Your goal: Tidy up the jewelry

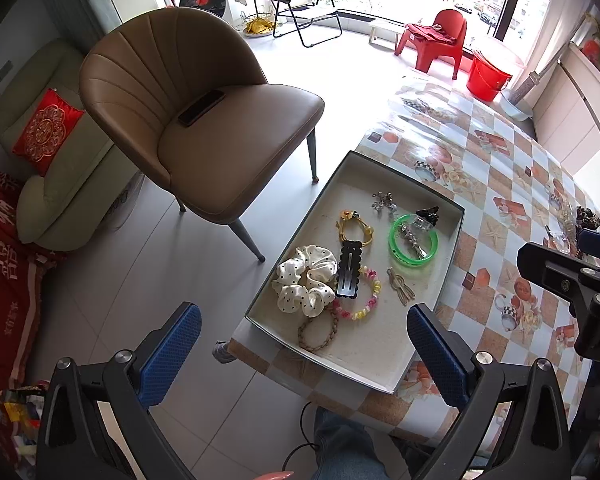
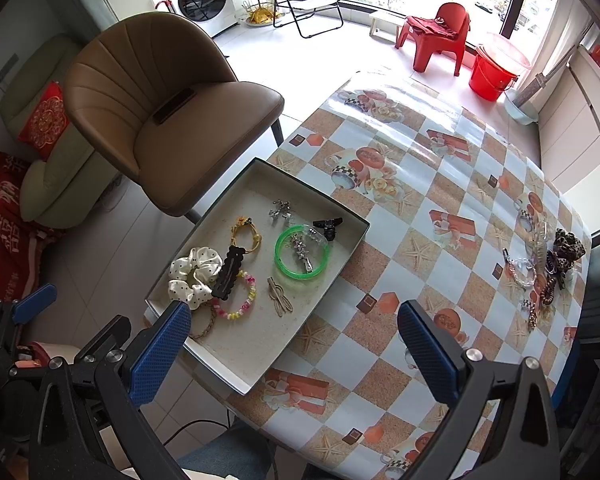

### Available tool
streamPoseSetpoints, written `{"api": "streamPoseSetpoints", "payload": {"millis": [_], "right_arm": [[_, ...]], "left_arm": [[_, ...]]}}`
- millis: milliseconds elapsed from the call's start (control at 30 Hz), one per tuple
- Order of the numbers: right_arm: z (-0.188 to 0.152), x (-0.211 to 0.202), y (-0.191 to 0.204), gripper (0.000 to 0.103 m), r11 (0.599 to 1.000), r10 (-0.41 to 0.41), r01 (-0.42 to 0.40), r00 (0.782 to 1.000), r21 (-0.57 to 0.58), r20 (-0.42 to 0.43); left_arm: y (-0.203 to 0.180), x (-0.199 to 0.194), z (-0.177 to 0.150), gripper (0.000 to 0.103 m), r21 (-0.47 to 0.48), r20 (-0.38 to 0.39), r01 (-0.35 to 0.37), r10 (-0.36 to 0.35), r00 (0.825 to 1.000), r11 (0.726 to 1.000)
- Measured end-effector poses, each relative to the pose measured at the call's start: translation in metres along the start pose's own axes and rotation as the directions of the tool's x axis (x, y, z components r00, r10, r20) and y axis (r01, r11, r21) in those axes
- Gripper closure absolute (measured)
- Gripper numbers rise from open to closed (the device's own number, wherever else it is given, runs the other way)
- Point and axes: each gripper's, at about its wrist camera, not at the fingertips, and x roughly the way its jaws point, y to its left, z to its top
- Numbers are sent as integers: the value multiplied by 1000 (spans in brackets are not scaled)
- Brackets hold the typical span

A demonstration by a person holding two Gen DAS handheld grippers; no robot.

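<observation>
Hovering wide apart and empty, the left gripper (image 1: 304, 354) faces the tray (image 1: 342, 354); its scrunchie (image 1: 305, 280) lies inside. The right gripper (image 2: 294, 350) gapes equally, holding nothing.

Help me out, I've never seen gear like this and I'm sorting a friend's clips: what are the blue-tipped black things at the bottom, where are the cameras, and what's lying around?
They are two hand-held grippers; a person holds one in each hand. Each picture comes from a camera on one gripper, looking along its fingers. The left gripper and right gripper are both open and hold nothing. On the table sits a shallow tray with a dotted scrunchie, a black hair clip, a green bangle and smaller pieces. More hair accessories lie loose on the table's far right side.
</observation>
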Motion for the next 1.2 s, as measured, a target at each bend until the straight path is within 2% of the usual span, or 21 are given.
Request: {"api": "streamPoseSetpoints", "payload": {"millis": [1200], "right_arm": [[0, 1, 0, 0, 1000, 2, -2, 1000, 0, -2]], "left_arm": [[0, 1, 0, 0, 5, 3, -10, 10, 1000, 1000]]}}
